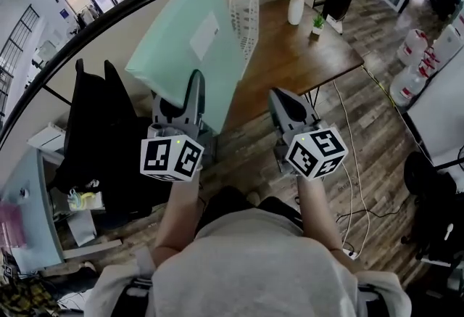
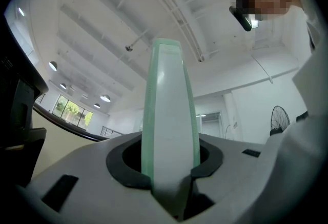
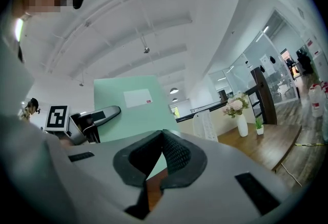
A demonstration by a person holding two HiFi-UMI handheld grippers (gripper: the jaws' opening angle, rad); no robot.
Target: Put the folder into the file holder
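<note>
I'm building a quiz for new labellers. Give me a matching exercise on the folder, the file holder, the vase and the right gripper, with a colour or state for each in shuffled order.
1 folder
2 file holder
3 vase
4 right gripper

A holds pink flowers
B white mesh, standing on the table
C mint green, clamped in the left gripper
D jaws shut, nothing between them

Pairs: 1-C, 2-B, 3-A, 4-D
</note>
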